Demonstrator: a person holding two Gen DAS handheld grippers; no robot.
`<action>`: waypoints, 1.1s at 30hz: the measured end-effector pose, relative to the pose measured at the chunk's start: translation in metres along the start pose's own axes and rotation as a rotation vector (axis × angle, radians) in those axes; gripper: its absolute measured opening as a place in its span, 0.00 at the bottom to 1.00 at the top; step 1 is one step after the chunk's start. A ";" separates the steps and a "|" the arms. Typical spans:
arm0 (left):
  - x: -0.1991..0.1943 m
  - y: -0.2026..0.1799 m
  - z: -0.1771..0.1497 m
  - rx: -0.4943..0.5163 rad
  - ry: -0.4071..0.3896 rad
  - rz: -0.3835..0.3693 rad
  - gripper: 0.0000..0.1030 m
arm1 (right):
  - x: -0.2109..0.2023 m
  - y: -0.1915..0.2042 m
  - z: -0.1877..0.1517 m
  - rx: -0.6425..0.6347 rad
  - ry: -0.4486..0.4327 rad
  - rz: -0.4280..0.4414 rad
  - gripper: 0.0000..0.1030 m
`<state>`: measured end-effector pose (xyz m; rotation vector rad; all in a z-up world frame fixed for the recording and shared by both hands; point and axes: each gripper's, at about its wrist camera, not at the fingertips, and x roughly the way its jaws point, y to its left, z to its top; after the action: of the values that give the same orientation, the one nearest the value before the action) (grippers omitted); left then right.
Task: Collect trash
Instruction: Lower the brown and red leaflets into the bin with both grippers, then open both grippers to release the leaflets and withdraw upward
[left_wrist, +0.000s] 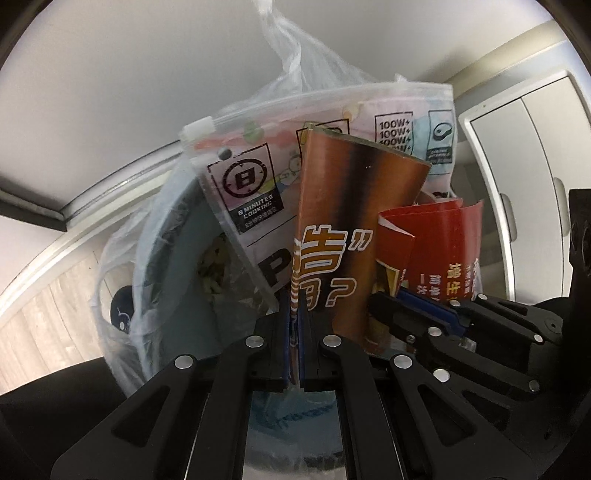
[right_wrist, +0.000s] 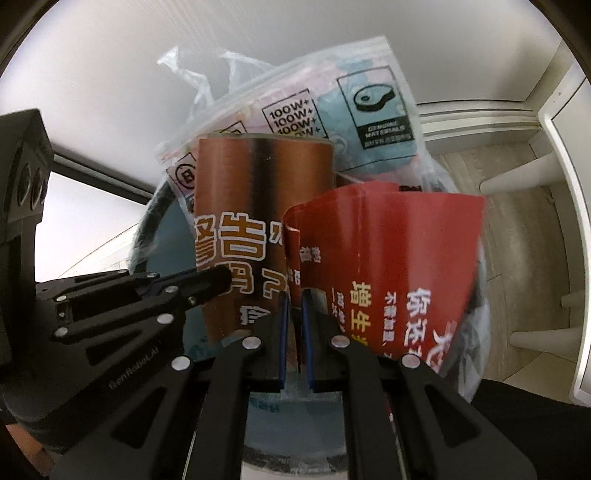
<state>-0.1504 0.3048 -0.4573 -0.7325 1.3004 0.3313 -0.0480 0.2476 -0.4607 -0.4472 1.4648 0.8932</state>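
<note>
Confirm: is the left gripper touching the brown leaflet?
Touching. The left wrist view shows the left gripper closed on the lower edge of the brown leaflet, the paper pinched between its blue pads above the lined trash bin.

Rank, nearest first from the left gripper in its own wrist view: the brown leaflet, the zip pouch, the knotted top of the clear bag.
1. brown leaflet, pinched in the left gripper.
2. zip pouch, behind it, upper left.
3. knotted bag top, highest and farthest.

Each black hand-held gripper (left_wrist: 294, 332) has silver rivets, blue-edged fingers (right_wrist: 283, 332).
</note>
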 end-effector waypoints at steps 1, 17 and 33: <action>0.003 0.000 0.001 -0.002 0.003 0.001 0.02 | 0.002 0.000 0.000 -0.003 0.004 0.001 0.09; 0.008 0.003 0.005 -0.012 0.020 0.001 0.04 | 0.020 -0.002 -0.005 -0.022 0.036 0.032 0.09; -0.038 -0.018 -0.011 0.043 -0.086 0.046 0.31 | -0.007 0.004 -0.024 -0.032 0.012 0.050 0.09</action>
<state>-0.1575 0.2909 -0.4172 -0.6461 1.2409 0.3668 -0.0659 0.2311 -0.4552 -0.4416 1.4795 0.9565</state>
